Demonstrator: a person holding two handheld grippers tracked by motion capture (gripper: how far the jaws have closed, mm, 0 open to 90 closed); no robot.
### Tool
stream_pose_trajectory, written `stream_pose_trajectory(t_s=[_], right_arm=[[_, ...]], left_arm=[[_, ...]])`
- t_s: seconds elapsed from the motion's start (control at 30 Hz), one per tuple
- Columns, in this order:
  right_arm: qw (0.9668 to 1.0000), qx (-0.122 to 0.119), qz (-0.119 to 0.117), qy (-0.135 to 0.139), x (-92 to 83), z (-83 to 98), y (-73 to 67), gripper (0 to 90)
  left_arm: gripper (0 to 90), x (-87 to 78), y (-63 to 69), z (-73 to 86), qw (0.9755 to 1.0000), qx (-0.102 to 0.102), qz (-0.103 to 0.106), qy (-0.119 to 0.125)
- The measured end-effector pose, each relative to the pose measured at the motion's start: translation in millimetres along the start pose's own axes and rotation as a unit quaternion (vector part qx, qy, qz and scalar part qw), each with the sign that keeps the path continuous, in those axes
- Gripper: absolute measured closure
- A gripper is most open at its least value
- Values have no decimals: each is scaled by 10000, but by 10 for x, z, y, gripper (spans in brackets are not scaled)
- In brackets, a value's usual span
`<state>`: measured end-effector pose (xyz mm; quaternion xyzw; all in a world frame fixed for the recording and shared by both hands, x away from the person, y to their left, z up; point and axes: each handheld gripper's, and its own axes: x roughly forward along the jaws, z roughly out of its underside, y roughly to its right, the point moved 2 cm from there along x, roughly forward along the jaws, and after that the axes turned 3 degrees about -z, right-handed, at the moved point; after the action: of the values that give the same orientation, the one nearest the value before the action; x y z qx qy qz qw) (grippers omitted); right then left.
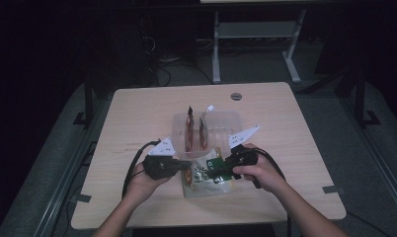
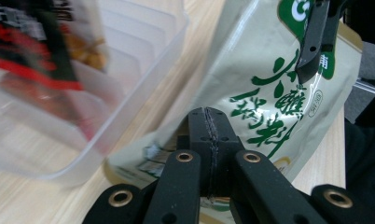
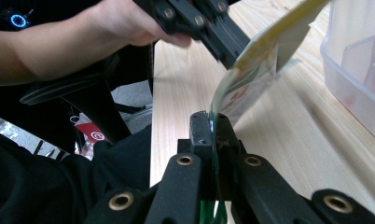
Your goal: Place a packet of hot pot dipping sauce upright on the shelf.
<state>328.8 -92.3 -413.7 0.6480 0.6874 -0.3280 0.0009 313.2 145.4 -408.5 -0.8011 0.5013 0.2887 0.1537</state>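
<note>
Dark floor surrounds a pale wooden table (image 1: 137, 113), where a clear plastic bin (image 1: 226, 123) holds two upright packets (image 1: 196, 131). Just in front of it, the left gripper (image 2: 208, 122) and right gripper (image 3: 209, 126) each pinch an edge of a green-printed pouch (image 2: 255, 84), jaws pressed together on it.

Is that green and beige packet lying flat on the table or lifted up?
Lifted: the packet hangs tilted, pinched at both ends, above the table.
</note>
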Motion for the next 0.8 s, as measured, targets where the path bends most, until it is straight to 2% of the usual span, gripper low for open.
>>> stream_pose_trajectory(t_s=[0.2, 0.33, 0.37, 0.4, 0.43, 0.53, 0.57, 0.6, 0.8], right_arm=[[10000, -88, 6, 30, -21, -31, -11, 900], [9999, -122, 31, 20, -49, -46, -38, 900], [9999, -122, 31, 20, -49, -46, -38, 900], [9999, -108, 31, 58, -51, -52, -51, 900], [9999, -108, 31, 58, -51, -52, -51, 900], [9999, -136, -9, 80, -44, -63, -71, 900], [9996, -255, -35, 97, -39, -68, -65, 900], [9998, -185, -55, 73, -45, -65, -78, 900], [9998, -164, -15, 76, -91, -53, -95, 900]], left_arm=[[899, 149, 56, -40, 9999, 133, 22, -83], [900, 289, 99, -88, 9996, 109, 241, -87], [900, 289, 99, -88, 9996, 109, 241, -87], [900, 350, 151, -106, 9992, 165, 341, -92], [900, 350, 151, -106, 9992, 165, 341, -92], [900, 421, 247, -111, 9982, 235, 519, -179], [900, 446, 284, -105, 9975, 308, 581, -252], [900, 457, 296, -99, 9974, 292, 598, -260], [899, 436, 255, -79, 9977, 265, 581, -242]])
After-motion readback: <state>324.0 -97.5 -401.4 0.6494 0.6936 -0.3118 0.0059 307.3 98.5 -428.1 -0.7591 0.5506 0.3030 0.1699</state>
